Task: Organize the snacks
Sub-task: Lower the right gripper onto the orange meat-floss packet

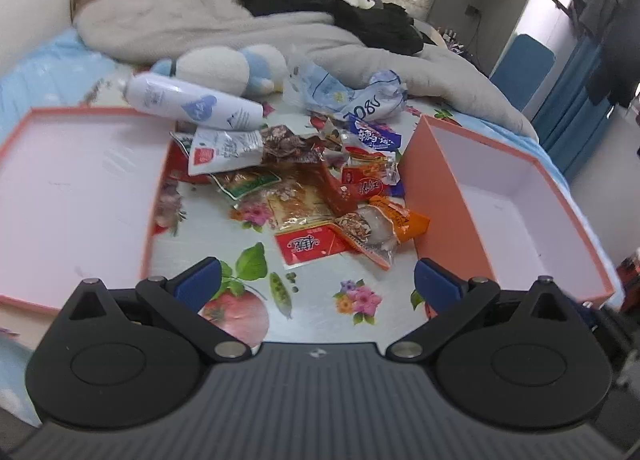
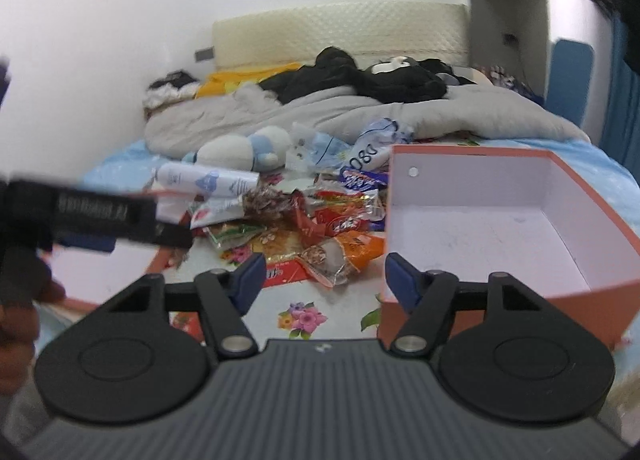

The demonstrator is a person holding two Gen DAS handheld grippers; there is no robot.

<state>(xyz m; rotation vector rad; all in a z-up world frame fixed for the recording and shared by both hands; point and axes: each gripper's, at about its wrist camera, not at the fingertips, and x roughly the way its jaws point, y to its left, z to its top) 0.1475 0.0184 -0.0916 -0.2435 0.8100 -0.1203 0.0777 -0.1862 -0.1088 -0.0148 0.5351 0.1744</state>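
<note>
A heap of snack packets [image 1: 304,179] lies on a floral sheet between two orange boxes; it also shows in the right wrist view [image 2: 312,227]. The orange box [image 1: 520,211] on the right is empty [image 2: 500,227]. A shallow orange lid or tray [image 1: 72,187] lies on the left. My left gripper [image 1: 318,280] is open and empty, hovering in front of the heap. My right gripper [image 2: 326,276] is open and empty, near the box's front left corner. The left gripper's body [image 2: 100,215] shows blurred at the left of the right wrist view.
A white bottle [image 1: 192,99], a plush toy [image 1: 232,67] and crumpled plastic bags [image 1: 352,95] lie behind the heap. A grey duvet [image 1: 200,27] and black clothes [image 1: 328,3] cover the bed's far half. A wall runs along the left.
</note>
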